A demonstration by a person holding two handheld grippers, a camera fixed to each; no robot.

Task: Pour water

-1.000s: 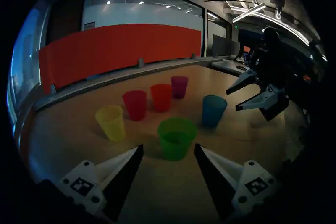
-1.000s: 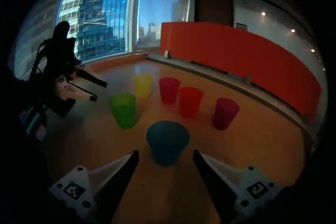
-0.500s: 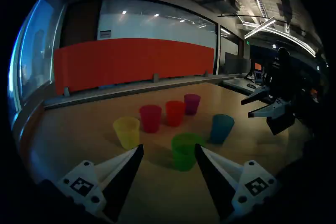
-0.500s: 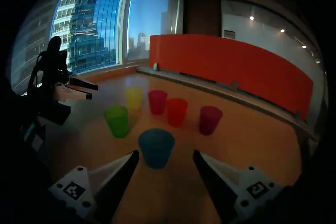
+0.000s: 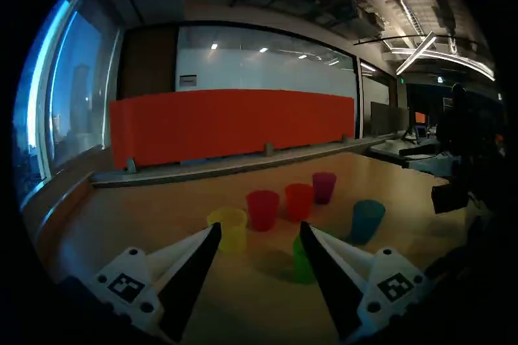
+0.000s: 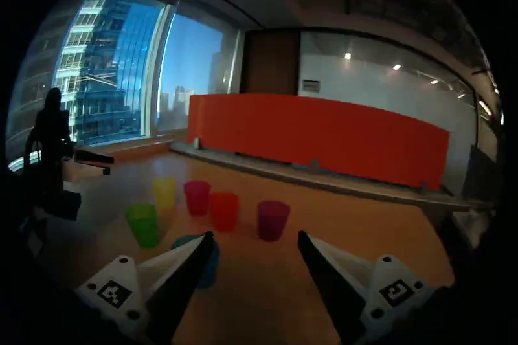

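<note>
Several plastic cups stand on the wooden table [image 5: 149,215]: yellow [image 5: 227,228], crimson [image 5: 262,209], orange [image 5: 298,200], purple [image 5: 324,187], blue [image 5: 367,220], and green [image 5: 300,262], half hidden behind my left gripper's finger. My left gripper [image 5: 259,228] is open and empty, hovering short of the cups. In the right gripper view the same cups show: yellow [image 6: 164,191], crimson [image 6: 197,197], orange [image 6: 224,210], purple [image 6: 272,219], green [image 6: 143,224], and blue [image 6: 209,268], partly behind a finger. My right gripper [image 6: 254,236] is open and empty. The left gripper [image 6: 90,158] appears dark at the far left.
An orange partition [image 5: 233,122] runs along the table's far edge above a grey rail [image 5: 213,167]. Tall windows [image 6: 110,79] lie beyond the table. The other gripper shows as a dark shape [image 5: 450,196] at the right. Bare tabletop [image 6: 362,248] stretches right of the cups.
Both grippers have drawn back and tilted upward. The cups now sit lower and smaller in both views, with more ceiling showing. Both stay open and empty.
</note>
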